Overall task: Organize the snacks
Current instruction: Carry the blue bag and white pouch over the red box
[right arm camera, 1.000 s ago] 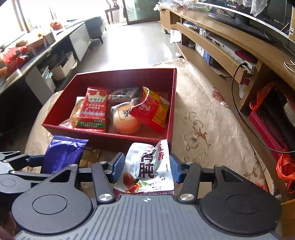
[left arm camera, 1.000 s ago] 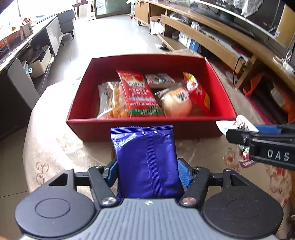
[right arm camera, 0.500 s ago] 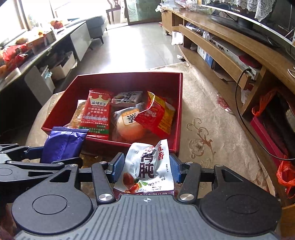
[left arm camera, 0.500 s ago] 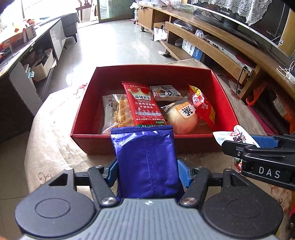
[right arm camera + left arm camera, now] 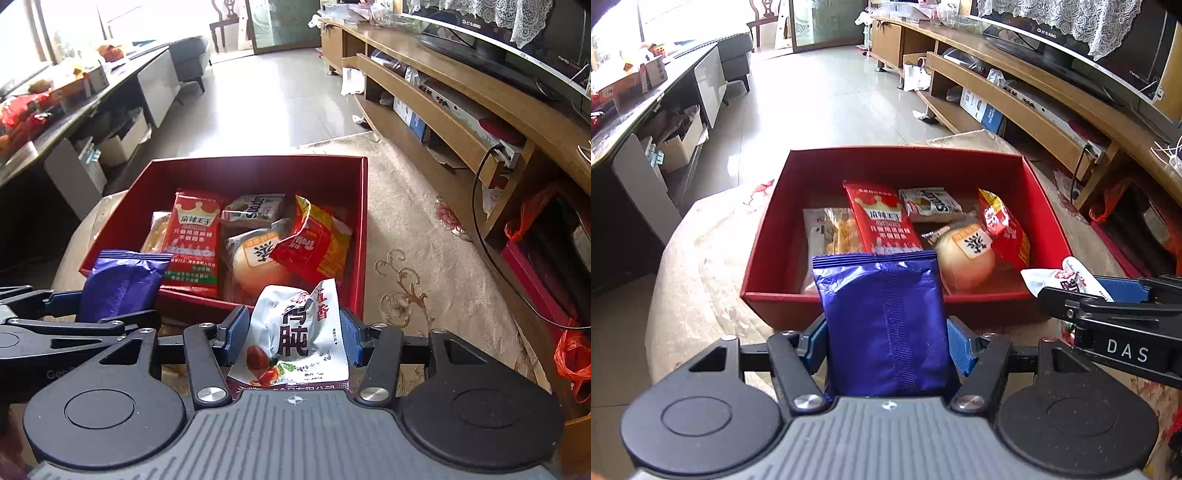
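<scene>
Table [image 5: 701, 280]: round top under a beige floral cloth; bears the box.
Red box [image 5: 905, 157]: open cardboard tray on the table, just beyond both grippers; holds five snacks.
Left gripper [image 5: 886, 338]: near side of the box, at its near wall; blue pads clamped on the blue packet.
Right gripper [image 5: 291, 334]: near the box's near right corner, just right of the left gripper; pads pressed on the white packet.
Blue packet [image 5: 884, 325]: shiny foil pouch, upright between the left pads, its top edge overlapping the box's near wall in view.
White packet [image 5: 295, 332]: printed pouch with dark characters, upright between the right pads.
Red packet with crown [image 5: 881, 218]: flat in the box, middle.
Red-and-yellow packet [image 5: 1003, 230]: tilted against the right side of the box.
Clear bag of pale snacks [image 5: 829, 230]: left part of the box, beside the crown packet.
Round bun in wrapper [image 5: 966, 254]: near right part of the box, touching the red-and-yellow packet.
Small white bar [image 5: 929, 201]: far middle of the box.
</scene>
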